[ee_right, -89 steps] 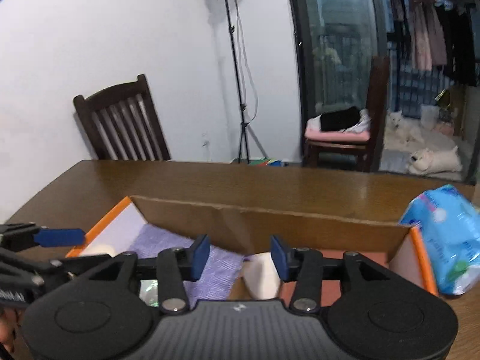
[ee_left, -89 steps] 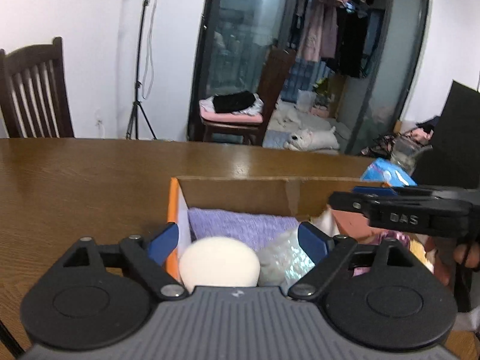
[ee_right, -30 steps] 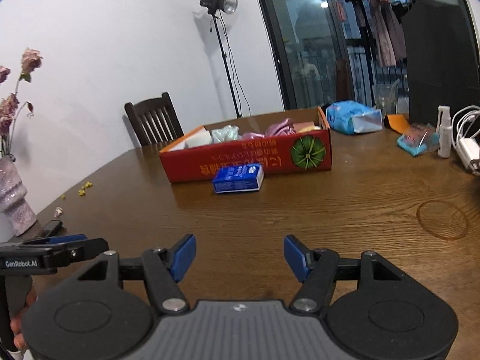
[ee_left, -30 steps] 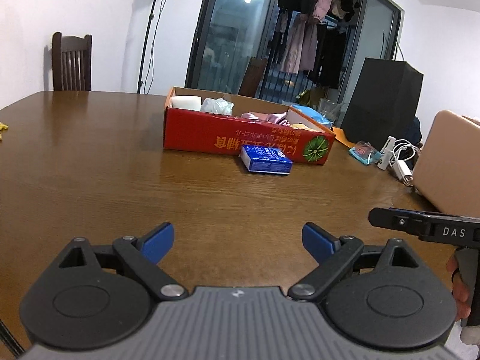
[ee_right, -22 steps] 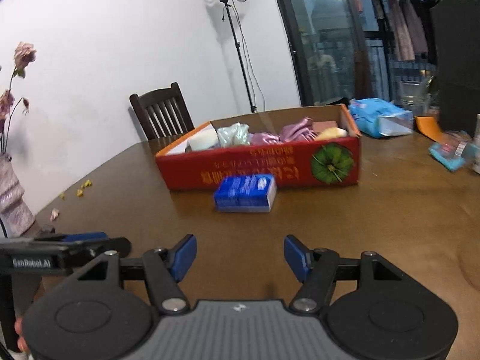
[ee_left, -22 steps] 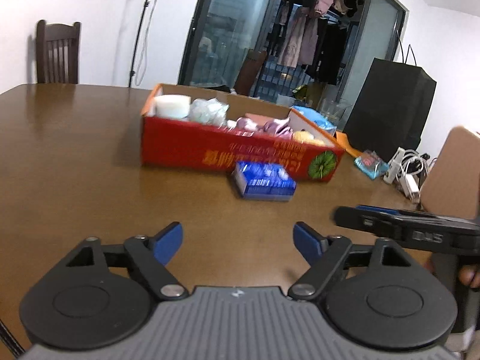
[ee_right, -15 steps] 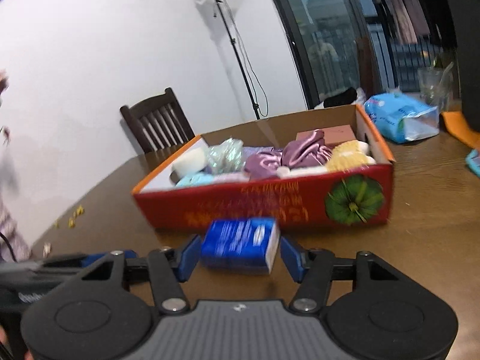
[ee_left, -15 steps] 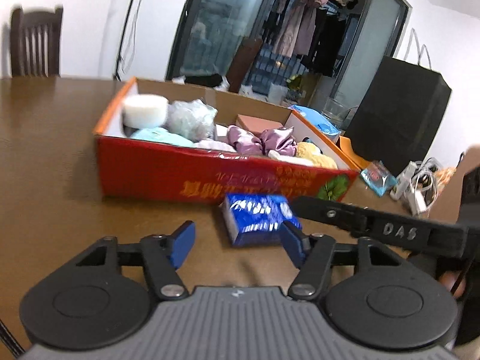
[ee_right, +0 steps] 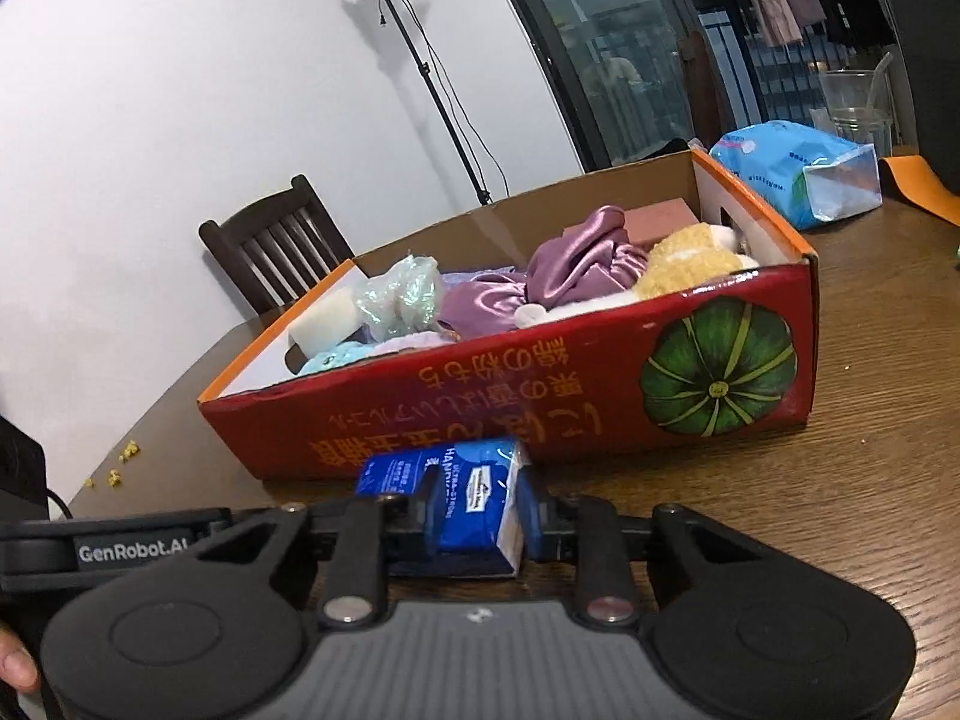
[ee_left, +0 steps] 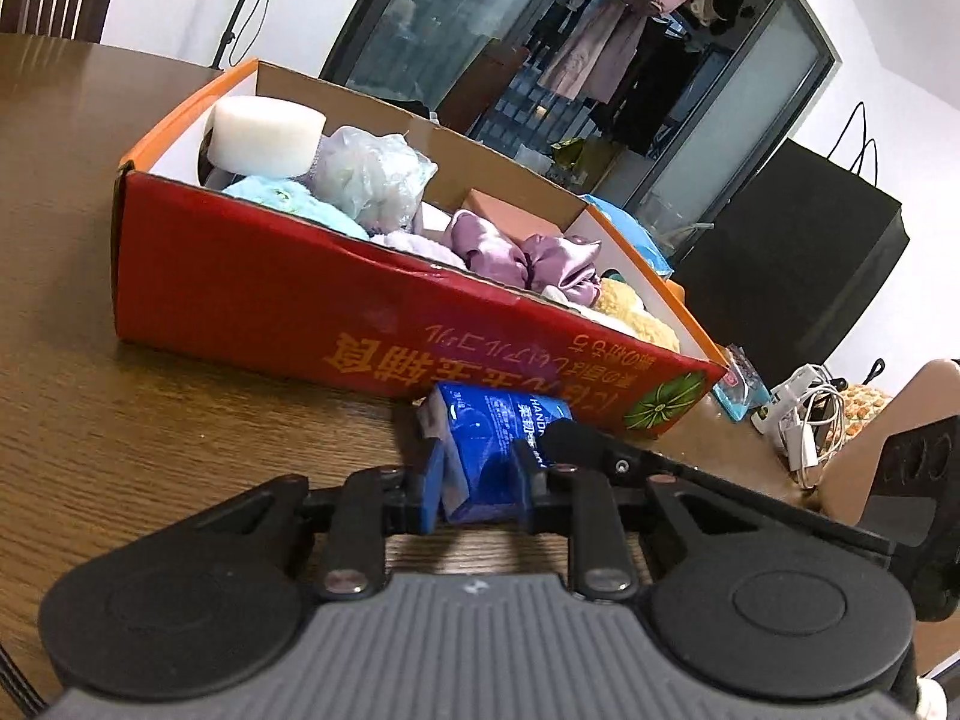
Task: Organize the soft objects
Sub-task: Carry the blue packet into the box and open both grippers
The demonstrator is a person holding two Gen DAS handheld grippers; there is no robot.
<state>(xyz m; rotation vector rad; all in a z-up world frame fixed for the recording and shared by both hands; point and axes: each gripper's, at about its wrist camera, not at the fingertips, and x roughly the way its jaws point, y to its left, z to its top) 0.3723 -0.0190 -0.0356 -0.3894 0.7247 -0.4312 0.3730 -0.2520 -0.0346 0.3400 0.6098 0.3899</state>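
A blue tissue pack [ee_left: 489, 432] lies on the wooden table just in front of a red cardboard box [ee_left: 270, 300]. My left gripper [ee_left: 477, 480] is shut on its left end. My right gripper [ee_right: 480, 510] is shut on the right end of the tissue pack [ee_right: 456, 480]. The box [ee_right: 540, 396] holds a white sponge [ee_left: 264, 135], a mesh puff [ee_left: 372, 177], a purple satin cloth [ee_right: 576, 270], a yellow plush [ee_right: 684, 258] and other soft things.
A light blue wipes pack [ee_right: 792, 174] lies beyond the box on the right. A white charger with cables [ee_left: 804, 414] and a small packet [ee_left: 741, 384] lie to the right. A wooden chair [ee_right: 276, 240] stands behind the table. Yellow crumbs [ee_right: 120, 468] lie at the left.
Both grippers have moved forward to the blue tissue pack and closed on it from either end. Earlier they were open and farther back from the box.
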